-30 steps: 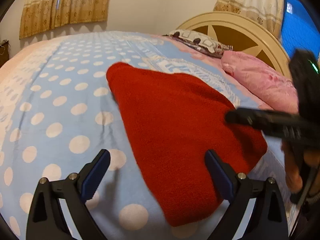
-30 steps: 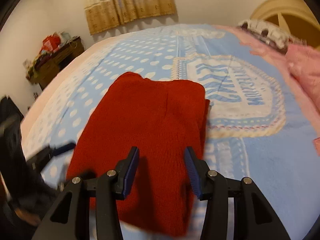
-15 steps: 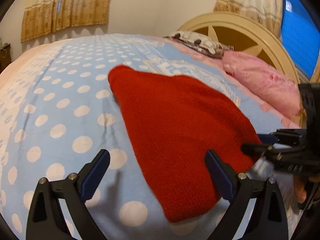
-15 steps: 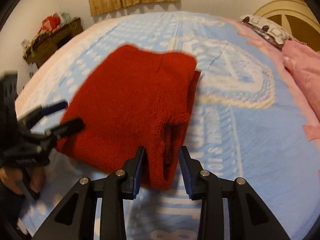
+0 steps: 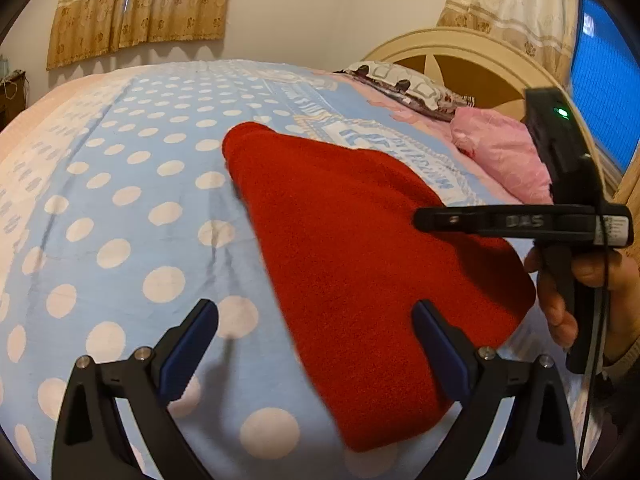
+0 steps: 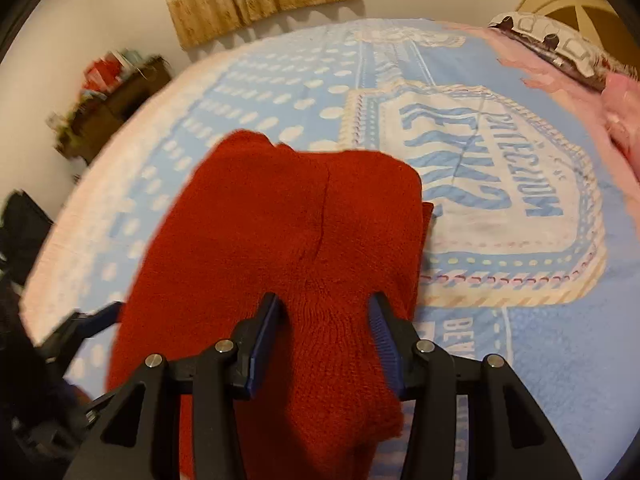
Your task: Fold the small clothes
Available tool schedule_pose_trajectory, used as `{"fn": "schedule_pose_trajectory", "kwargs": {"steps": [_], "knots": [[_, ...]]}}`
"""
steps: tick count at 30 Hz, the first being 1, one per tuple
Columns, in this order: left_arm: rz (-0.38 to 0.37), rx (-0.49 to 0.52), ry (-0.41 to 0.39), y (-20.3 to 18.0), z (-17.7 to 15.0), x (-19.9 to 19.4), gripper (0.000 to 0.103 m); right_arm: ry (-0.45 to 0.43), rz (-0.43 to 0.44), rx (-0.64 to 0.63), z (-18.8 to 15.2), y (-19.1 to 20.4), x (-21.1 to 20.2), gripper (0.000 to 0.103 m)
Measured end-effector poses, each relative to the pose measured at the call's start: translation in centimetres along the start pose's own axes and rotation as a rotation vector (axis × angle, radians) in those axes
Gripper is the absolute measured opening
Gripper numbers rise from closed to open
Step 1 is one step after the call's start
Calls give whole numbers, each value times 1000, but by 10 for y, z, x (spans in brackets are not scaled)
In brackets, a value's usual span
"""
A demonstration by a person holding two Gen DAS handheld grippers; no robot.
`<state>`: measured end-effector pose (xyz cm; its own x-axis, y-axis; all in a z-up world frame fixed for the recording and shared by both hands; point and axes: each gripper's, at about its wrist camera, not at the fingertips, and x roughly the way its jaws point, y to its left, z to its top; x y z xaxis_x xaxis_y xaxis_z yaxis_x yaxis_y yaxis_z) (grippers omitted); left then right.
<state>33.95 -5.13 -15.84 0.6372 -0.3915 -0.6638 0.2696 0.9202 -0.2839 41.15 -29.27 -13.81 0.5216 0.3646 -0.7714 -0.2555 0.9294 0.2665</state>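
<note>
A red knitted garment (image 5: 360, 264) is lying on the blue polka-dot bedspread (image 5: 120, 200), already doubled into a compact, layered block; judging by its shape, most of the folding is done and at most a last fold or tidying is left. The left gripper (image 5: 316, 344) is hovering low over the garment's near edge, jaws spread wide and grasping nothing. The right gripper (image 6: 324, 332), angled downward above the garment's near end, is opening its jaws; knit is lying between them, seemingly unpinched.
</note>
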Motion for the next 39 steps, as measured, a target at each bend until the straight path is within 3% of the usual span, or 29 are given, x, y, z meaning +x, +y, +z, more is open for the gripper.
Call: {"fn": "schedule_pose_trajectory", "kwargs": {"steps": [1, 4, 9, 14, 24, 27, 29, 32, 39], "knots": [[-6, -16, -10, 2, 1, -1, 100, -21, 9, 10, 1, -4, -5, 48], [-35, -63, -41, 7, 4, -6, 100, -56, 30, 98, 7, -31, -9, 71], [-15, -51, 15, 3, 3, 6, 100, 5, 135, 273, 11, -73, 20, 71], [-18, -34, 45, -1, 1, 13, 100, 58, 177, 266, 9, -71, 47, 72], [-49, -51, 82, -2, 0, 22, 101, 40, 212, 234, 28, -70, 73, 74], [-72, -65, 97, 0, 0, 25, 102, 35, 237, 225, 32, -69, 77, 72], [-84, -78, 101, 2, 0, 26, 102, 35, 249, 220, 35, -69, 80, 56], [-83, -71, 102, 0, -1, 26, 102, 33, 270, 220, 34, -70, 82, 46], [-97, -30, 118, -10, 0, 28, 101, 11, 271, 181, 31, -60, 80, 34]]}}
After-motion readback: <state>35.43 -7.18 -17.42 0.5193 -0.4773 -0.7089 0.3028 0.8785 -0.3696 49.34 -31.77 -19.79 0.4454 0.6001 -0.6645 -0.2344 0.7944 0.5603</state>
